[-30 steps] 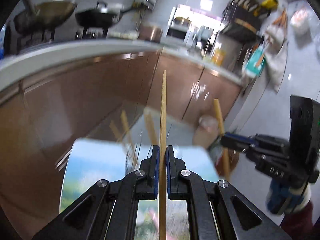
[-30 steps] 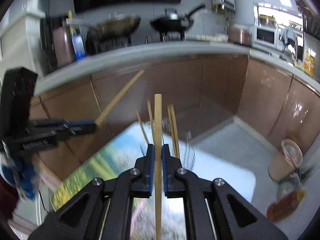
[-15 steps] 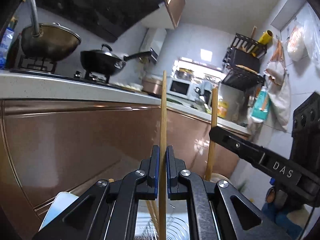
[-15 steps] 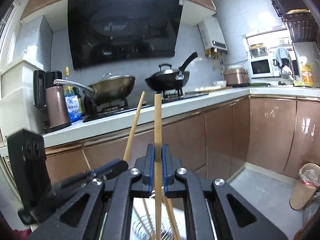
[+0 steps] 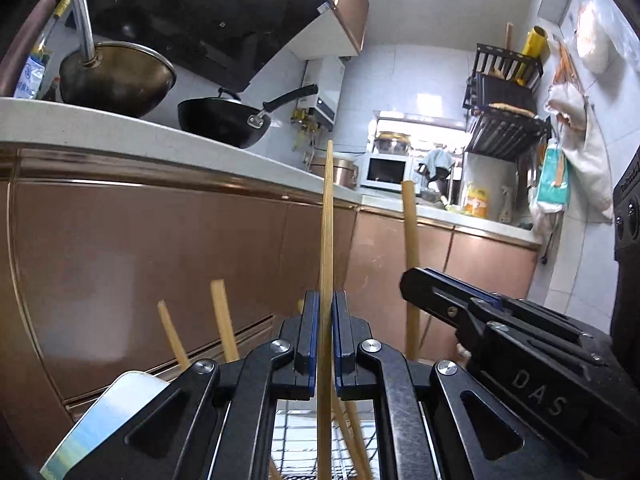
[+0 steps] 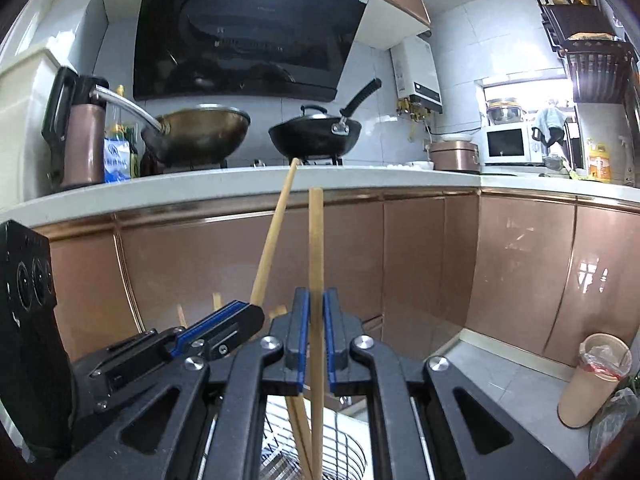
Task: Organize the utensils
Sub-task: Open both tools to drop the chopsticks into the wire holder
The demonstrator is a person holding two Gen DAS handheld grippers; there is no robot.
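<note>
My left gripper (image 5: 325,312) is shut on a thin bamboo chopstick (image 5: 327,232) that stands upright between its pads. My right gripper (image 6: 316,308) is shut on a thicker bamboo chopstick (image 6: 316,248), also upright. Each gripper shows in the other's view, the right one (image 5: 416,280) at the left view's right and the left one (image 6: 256,312) at the right view's left. Both chopsticks reach down into a wire utensil basket (image 6: 344,452) just below the fingers. Several more chopsticks (image 5: 224,320) stand in the basket (image 5: 296,440).
Brown kitchen cabinets (image 6: 424,264) under a white counter (image 6: 240,184) fill the background, with a wok (image 6: 200,132) and a black pan (image 6: 316,136) on the stove. A colourful mat edge (image 5: 100,412) lies low left. A paper cup (image 6: 596,376) stands on the floor at right.
Both grippers tilted up from looking down at the mat to looking level at the cabinets, and came close together over the basket. Both stay shut on their chopsticks.
</note>
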